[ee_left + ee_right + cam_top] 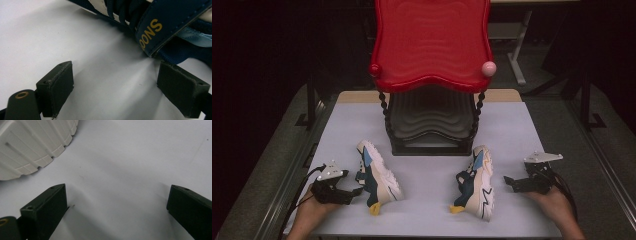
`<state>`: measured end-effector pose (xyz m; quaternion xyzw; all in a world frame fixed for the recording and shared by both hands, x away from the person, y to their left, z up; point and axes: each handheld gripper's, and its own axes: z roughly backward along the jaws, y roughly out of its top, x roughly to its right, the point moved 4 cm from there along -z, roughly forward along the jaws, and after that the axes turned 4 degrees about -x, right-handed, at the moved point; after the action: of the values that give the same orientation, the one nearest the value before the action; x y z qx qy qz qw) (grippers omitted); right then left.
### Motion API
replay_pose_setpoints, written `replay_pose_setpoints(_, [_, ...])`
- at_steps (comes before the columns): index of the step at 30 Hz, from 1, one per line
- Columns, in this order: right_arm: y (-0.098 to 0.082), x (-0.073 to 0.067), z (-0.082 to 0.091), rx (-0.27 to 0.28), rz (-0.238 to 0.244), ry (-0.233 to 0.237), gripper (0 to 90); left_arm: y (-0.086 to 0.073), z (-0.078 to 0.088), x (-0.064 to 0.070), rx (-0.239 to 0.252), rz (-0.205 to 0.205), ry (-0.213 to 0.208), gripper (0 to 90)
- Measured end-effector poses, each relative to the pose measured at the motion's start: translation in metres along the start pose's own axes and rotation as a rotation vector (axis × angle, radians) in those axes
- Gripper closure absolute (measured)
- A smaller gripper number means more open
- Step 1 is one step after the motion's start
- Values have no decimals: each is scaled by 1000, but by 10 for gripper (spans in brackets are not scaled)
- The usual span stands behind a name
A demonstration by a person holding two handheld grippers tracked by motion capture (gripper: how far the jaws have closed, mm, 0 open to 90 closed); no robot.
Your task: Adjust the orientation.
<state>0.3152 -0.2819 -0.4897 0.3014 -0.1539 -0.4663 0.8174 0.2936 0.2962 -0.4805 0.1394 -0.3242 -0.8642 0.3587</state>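
Note:
Two white, navy and light-blue sneakers lie on their sides on the white table [427,205]. The left sneaker [379,175] is just right of my left gripper [357,190], whose jaws stand open and hold nothing. In the left gripper view that gripper [115,72] faces the sneaker's navy strap [152,30] with gold lettering, close beyond its right pad. The right sneaker [477,182] lies left of my right gripper [508,181], which is also open. In the right gripper view the sneaker's ribbed white sole [30,145] sits at the upper left, apart from the gripper [117,195].
A shoe rack [432,45] with a glossy red top shelf and black lower shelves stands at the back middle of the table, behind both sneakers. A pink ball [488,68] caps its right front corner. Dark floor and table legs surround the table.

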Motion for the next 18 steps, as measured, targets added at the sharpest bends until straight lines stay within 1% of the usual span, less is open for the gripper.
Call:
replay_pose_setpoints(6, [0,0,0,-1,1,0,23,0,0,0,0,-1,-3,130])
replay_pose_setpoints(9, [0,0,0,-1,1,0,22,0,1,0,0,-9,-6,140])
replay_pose_setpoints(10, [0,0,0,-1,0,0,22,-1,3,-1,-4,-15,-8,140])
replay_pose_setpoints(12, [0,0,0,-1,0,0,22,-3,6,-1,-10,-15,-8,158])
replay_pose_setpoints(13, [0,0,0,-2,0,0,22,-5,9,0,-8,-10,-14,183])
replay_pose_setpoints(14, [0,0,0,-2,0,0,22,-6,12,0,1,-4,-19,227])
replay_pose_setpoints(15, [0,0,0,-2,0,0,22,-7,15,0,11,0,-24,227])
replay_pose_setpoints(16, [0,0,0,-2,1,0,22,-8,23,1,45,0,-44,302])
replay_pose_setpoints(17, [0,0,0,-2,1,0,22,-8,23,1,45,0,-44,340])
replay_pose_setpoints(18, [0,0,0,-1,1,0,22,-7,27,1,68,3,-51,340])
